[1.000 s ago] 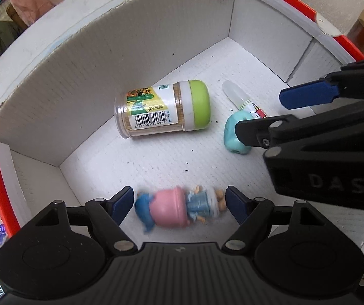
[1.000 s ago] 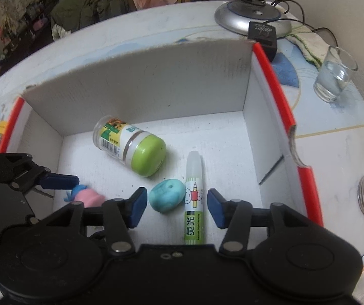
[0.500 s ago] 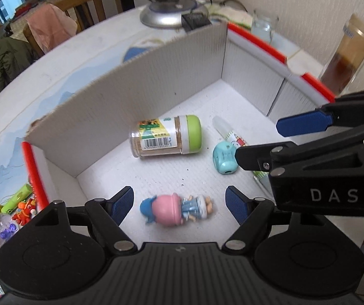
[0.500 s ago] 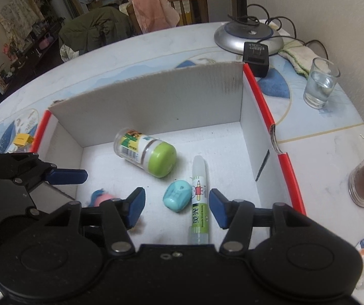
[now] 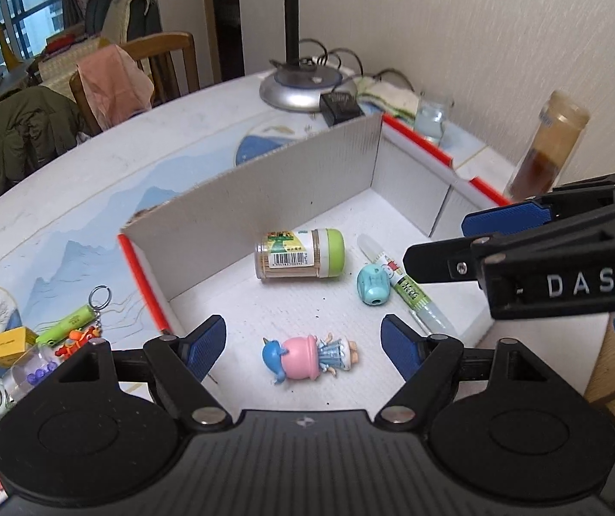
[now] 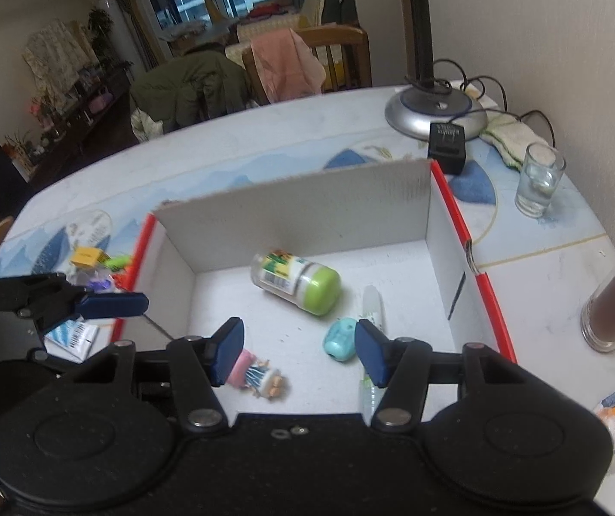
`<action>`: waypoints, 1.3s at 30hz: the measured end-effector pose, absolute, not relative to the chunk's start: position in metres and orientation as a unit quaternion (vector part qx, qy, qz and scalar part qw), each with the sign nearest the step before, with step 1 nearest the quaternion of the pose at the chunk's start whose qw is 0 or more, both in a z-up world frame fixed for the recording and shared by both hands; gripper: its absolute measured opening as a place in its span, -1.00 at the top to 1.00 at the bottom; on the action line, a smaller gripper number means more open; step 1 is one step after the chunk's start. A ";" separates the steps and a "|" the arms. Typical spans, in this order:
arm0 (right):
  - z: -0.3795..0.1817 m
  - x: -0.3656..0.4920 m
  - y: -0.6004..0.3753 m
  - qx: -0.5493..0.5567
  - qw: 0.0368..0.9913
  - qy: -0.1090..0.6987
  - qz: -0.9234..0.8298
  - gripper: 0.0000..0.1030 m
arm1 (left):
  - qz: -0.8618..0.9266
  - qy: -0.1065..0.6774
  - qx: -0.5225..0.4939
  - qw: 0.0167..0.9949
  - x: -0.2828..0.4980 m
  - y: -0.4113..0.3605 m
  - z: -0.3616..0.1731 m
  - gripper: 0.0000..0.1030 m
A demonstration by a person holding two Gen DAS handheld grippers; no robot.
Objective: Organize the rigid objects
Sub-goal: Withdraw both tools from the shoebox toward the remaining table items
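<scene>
Left gripper [image 5: 303,337]: jaws wide apart, nothing held. Right gripper [image 6: 298,350]: jaws partly apart, nothing between the pads.

Change over the last second: both grippers have risen and drawn back from the cardboard box [image 5: 264,198]. The left wrist view, a second ago filled by the box floor, now takes in the whole box and the bench [image 5: 114,159] around it. Gripper openings are essentially unchanged. Judgement: the items in the box are placed and released; both hands are free for the next pick.

Box contents, all lying flat:
- toy figurine [image 5: 309,354], nearest the left gripper;
- toothpick jar [image 5: 301,253], green cap, mid-floor;
- teal sharpener [image 5: 374,286], touching or just beside the glue stick [image 5: 406,288].

Remaining loose items: a green keychain [image 5: 73,318] and a yellow block [image 5: 8,342] on the bench, left of the box.

Pose: both grippers point steeply downward over the near edge of the box, the right gripper beside the left.
</scene>
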State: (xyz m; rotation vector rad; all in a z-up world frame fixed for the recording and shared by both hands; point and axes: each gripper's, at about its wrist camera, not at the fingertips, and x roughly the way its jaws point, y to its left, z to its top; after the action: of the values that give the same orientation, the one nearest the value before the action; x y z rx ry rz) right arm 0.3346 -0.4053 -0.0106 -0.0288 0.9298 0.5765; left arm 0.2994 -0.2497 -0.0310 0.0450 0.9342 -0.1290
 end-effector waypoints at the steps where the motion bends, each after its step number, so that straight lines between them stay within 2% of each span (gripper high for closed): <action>1: -0.008 0.332 -0.405 -0.013 0.855 0.438 0.276 -0.10 | -0.060 0.446 0.019 0.893 0.295 -0.247 -0.028 -0.53; 4: 0.000 0.322 -0.404 -0.009 0.859 0.428 0.281 -0.14 | -0.056 0.431 0.012 0.901 0.281 -0.238 -0.019 -0.53; 5: 0.003 0.319 -0.403 -0.008 0.860 0.424 0.283 -0.24 | -0.053 0.425 0.009 0.903 0.278 -0.234 -0.016 -0.53; 8: 0.009 0.309 -0.401 -0.008 0.863 0.414 0.287 -0.27 | -0.051 0.410 -0.002 0.911 0.266 -0.223 -0.006 -0.53; 12: 0.014 0.297 -0.396 -0.005 0.866 0.407 0.292 -0.44 | -0.042 0.391 -0.020 0.919 0.252 -0.206 0.004 -0.53; 19: 0.018 0.281 -0.382 -0.008 0.868 0.395 0.301 -0.56 | -0.030 0.372 -0.047 0.926 0.227 -0.177 0.009 -0.54; 21: 0.019 0.276 -0.376 -0.010 0.869 0.391 0.304 -0.58 | -0.027 0.368 -0.055 0.928 0.220 -0.168 0.010 -0.63; 26: 0.024 0.260 -0.359 -0.013 0.871 0.376 0.315 -0.73 | -0.017 0.351 -0.067 0.934 0.201 -0.143 0.012 -0.63; 29: 0.025 0.253 -0.347 -0.011 0.870 0.373 0.322 -0.74 | -0.006 0.343 -0.071 0.937 0.190 -0.125 0.010 -0.64; 33: 0.025 0.243 -0.329 -0.008 0.869 0.369 0.330 -0.85 | 0.014 0.337 -0.073 0.939 0.175 -0.101 0.006 -0.83; 38: 0.020 0.233 -0.306 0.000 0.866 0.370 0.337 -0.89 | 0.033 0.333 -0.083 0.939 0.155 -0.072 -0.003 -0.84; 39: 0.019 0.230 -0.302 0.004 0.865 0.370 0.340 -0.91 | 0.038 0.335 -0.084 0.938 0.152 -0.066 -0.005 -0.92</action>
State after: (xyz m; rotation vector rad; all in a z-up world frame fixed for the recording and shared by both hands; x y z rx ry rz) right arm 0.2305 -0.3018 0.0191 0.0074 0.7750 0.7129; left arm 0.1520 -0.0657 -0.0051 -0.1708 0.6836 0.0773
